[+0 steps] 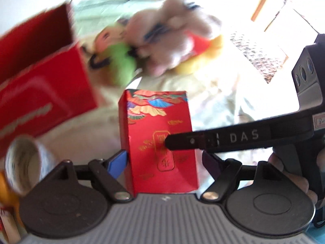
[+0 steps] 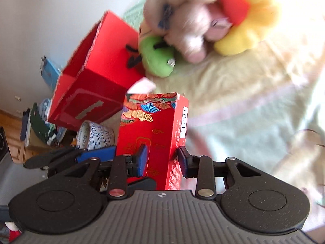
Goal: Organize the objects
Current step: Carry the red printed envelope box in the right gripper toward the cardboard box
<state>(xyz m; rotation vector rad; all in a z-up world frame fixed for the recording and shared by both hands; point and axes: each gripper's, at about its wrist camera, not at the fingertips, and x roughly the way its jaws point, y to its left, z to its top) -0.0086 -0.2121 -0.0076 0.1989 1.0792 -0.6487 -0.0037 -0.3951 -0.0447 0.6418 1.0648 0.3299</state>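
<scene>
We see the small red carton point(image 1: 160, 140) standing upright between our grippers, long axis vertical, fan pattern at its top, barcode on its narrow side. Left gripper point(image 1: 164, 158) straddles it — grip unclear. Right gripper point(image 2: 162, 160) clamps it — its finger point(image 1: 223, 140) reads "DAS".

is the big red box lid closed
No, the big red box is open at the top, its torn rim and hollow inside showing in the right wrist view.

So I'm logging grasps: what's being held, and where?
Right gripper pinches the small red box at its lower corner edge; left gripper straddles it, contact unclear.
</scene>
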